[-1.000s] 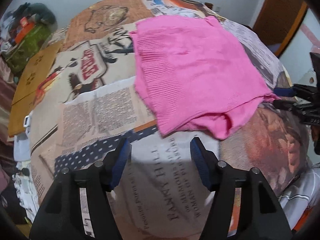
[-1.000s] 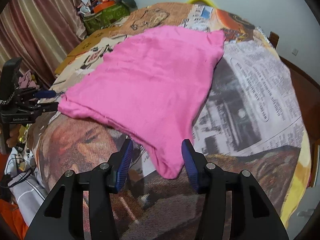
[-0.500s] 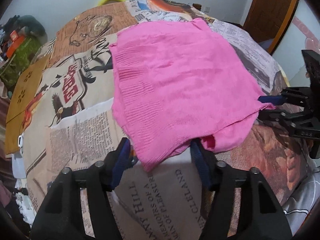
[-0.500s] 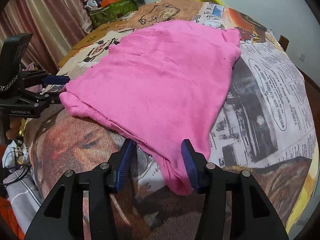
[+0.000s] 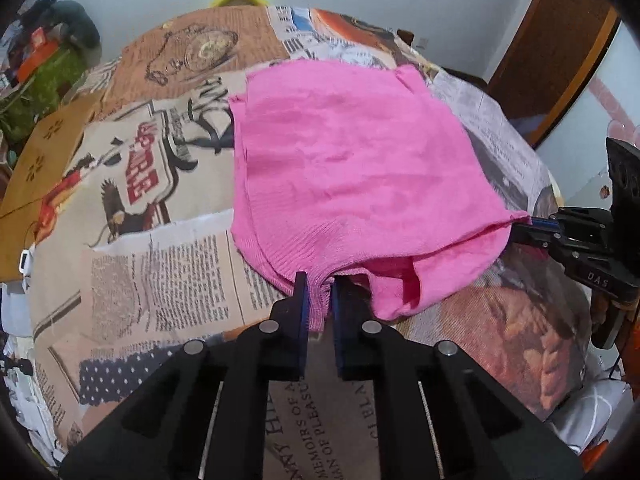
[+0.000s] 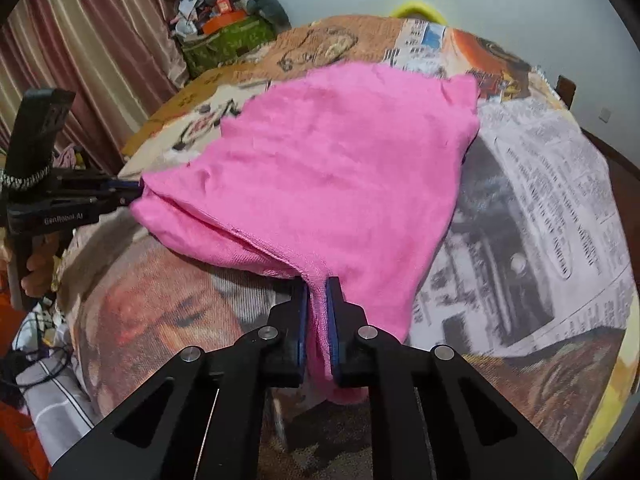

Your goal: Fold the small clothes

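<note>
pink knit garment lies flat on the bed's newsprint-pattern cover, ribbed hem along its near edge, a folded layer showing beneath. left gripper is closing, pads pressing the hem corner at 6 o'clock. right gripper is clamped on the opposite near corner, seen at 3 o'clock in the left view. nothing lies on the cloth. right view alone shows curtains at 10 o'clock, a clutter pile at 11 o'clock.
</note>
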A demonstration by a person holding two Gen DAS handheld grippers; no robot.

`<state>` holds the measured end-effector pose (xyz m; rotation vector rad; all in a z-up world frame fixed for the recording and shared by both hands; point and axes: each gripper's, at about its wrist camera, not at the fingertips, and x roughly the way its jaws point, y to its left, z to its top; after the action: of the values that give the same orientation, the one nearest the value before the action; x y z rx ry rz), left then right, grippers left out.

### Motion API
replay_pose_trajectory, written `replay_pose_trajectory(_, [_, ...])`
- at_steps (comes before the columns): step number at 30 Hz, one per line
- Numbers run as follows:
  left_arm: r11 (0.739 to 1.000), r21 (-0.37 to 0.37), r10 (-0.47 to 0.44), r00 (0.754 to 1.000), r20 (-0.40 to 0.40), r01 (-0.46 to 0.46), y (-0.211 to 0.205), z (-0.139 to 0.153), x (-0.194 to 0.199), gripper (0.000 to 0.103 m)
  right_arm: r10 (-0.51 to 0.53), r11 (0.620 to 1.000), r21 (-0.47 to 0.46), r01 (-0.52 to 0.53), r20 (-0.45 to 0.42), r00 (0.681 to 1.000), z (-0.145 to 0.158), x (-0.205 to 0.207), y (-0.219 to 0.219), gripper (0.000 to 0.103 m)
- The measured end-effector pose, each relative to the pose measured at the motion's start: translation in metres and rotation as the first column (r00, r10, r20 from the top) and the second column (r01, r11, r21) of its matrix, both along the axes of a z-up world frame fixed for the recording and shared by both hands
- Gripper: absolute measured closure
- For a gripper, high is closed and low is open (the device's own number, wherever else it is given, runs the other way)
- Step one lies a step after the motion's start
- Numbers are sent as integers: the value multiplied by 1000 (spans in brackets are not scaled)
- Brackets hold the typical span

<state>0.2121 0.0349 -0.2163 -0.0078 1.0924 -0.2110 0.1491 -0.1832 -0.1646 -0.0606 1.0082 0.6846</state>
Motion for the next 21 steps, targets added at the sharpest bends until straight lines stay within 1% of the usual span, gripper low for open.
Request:
replay_pose_trajectory(6, [1000, -6, 20, 997, 75, -20, 1, 29, 14, 94, -30, 999, 35, 28, 63, 998, 25, 13, -5, 96])
replay_pose_trajectory(11, [999, -4, 38, 991, 130, -38, 1, 50, 38, 94, -40, 998, 46, 35, 108, 993, 42, 29, -5, 96])
replay_pose_trajectory(17, [998, -4, 56, 983, 172, -56, 2, 63, 66, 94, -46, 998, 47, 39, 149, 988, 56, 59, -4, 96])
replay_pose_trajectory(21, [998, -12, 70, 980, 186, -69, 5, 68, 89, 94, -51, 998, 50, 43, 169, 984, 62, 79, -3, 96])
